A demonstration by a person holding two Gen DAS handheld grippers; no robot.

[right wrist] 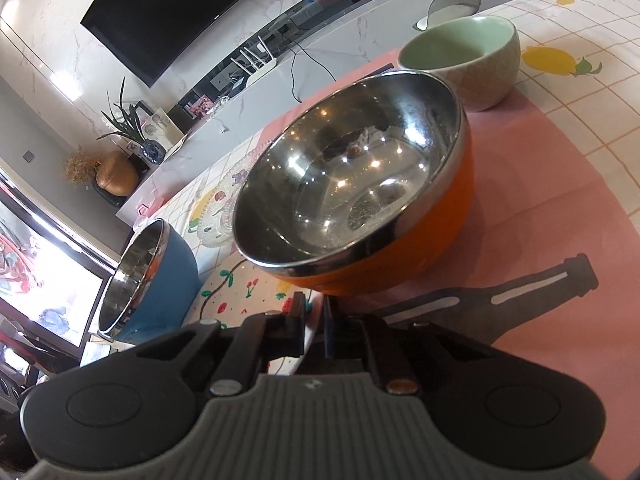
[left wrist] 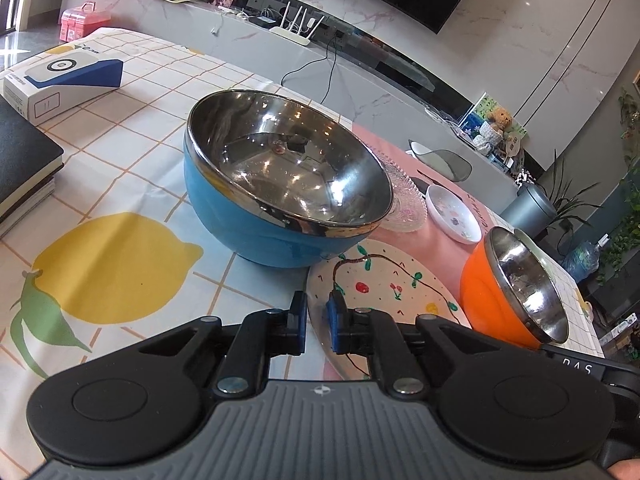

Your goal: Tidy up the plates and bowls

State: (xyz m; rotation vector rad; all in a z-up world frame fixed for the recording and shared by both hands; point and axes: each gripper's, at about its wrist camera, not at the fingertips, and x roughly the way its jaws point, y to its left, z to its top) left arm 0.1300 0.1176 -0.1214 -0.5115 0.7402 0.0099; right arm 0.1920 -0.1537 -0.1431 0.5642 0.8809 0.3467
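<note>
The painted plate lies at lower centre, white with cherries and a vine — both the left gripper and right gripper clamp its near rim. The blue bowl and orange bowl crowd its far edge; open tablecloth lies left.

Glossy steel-lined blue bowl, orange bowl; seemingly ribbed glass dish.
</note>
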